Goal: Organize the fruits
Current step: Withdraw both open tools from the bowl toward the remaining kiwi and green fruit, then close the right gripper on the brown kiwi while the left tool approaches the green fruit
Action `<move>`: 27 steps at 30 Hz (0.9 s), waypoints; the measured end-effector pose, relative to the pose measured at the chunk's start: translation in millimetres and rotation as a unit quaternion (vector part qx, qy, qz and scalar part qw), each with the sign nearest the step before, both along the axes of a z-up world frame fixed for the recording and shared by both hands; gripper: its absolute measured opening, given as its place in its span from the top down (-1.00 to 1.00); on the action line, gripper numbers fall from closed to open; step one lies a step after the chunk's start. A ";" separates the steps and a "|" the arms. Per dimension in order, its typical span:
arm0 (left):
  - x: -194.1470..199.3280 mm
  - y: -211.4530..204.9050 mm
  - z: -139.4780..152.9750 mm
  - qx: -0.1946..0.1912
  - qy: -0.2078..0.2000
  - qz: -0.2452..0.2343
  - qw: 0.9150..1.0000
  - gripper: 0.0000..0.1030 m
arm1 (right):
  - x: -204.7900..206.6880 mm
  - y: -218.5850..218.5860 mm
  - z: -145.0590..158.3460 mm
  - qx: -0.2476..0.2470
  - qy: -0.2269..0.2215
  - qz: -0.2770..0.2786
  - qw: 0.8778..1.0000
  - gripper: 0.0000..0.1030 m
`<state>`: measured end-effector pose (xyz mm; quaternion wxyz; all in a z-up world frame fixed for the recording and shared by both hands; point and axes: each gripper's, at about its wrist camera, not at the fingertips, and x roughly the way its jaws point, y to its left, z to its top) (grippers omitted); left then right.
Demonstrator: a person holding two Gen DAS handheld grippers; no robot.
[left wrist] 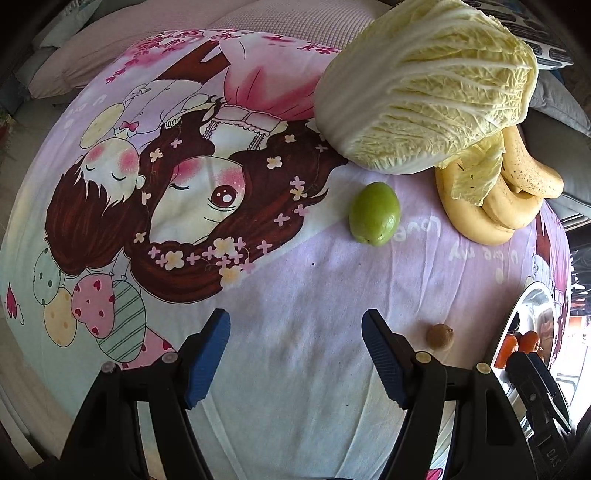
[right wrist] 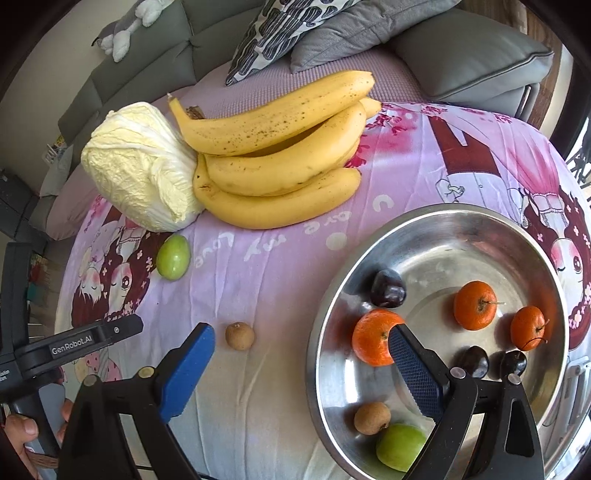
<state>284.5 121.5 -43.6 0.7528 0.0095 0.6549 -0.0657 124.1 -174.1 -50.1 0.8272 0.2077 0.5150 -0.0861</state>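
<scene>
Around me, off-task: a napa cabbage (right wrist: pixel 142 166) lying on my pink cartoon-print cloth (right wrist: pixel 280 273); behind it my grey sofa (right wrist: pixel 147 55) with a patterned cushion (right wrist: pixel 280 33), a plain grey cushion (right wrist: pixel 369 29) and a grey-and-white plush toy (right wrist: pixel 127 29).

Green fruit (left wrist: pixel 374 213) and brown longan (left wrist: pixel 440 336) lie outside bowl (right wrist: pixel 436 221).

Left gripper (left wrist: pixel 295 354) jaws wide apart, right gripper (right wrist: pixel 301 363) jaws likewise spread
</scene>
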 end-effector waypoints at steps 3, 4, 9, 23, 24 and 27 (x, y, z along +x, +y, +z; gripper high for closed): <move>-0.6 5.0 2.2 -0.005 0.000 -0.001 1.000 -0.45 | 4.2 14.5 0.5 -0.010 0.001 0.013 1.000 -0.88; -0.6 7.2 2.5 -0.008 0.001 0.000 1.000 -0.45 | 5.7 18.6 0.2 -0.012 0.002 0.017 1.000 -0.88; 3.3 13.8 4.0 -0.010 -0.004 0.009 1.000 -0.45 | 11.7 34.4 -0.3 -0.021 0.006 0.027 0.999 -0.88; 9.2 33.2 2.1 -0.003 -0.016 0.007 1.000 -0.45 | 28.9 68.6 -15.2 -0.036 0.022 0.057 0.997 -0.88; 10.3 34.8 1.4 -0.004 -0.016 0.007 1.000 -0.45 | 30.0 69.5 -18.4 -0.037 0.024 0.058 0.997 -0.88; 12.3 38.4 0.3 -0.003 -0.021 0.004 1.000 -0.45 | 33.2 72.0 -26.2 -0.046 0.030 0.062 0.997 -0.88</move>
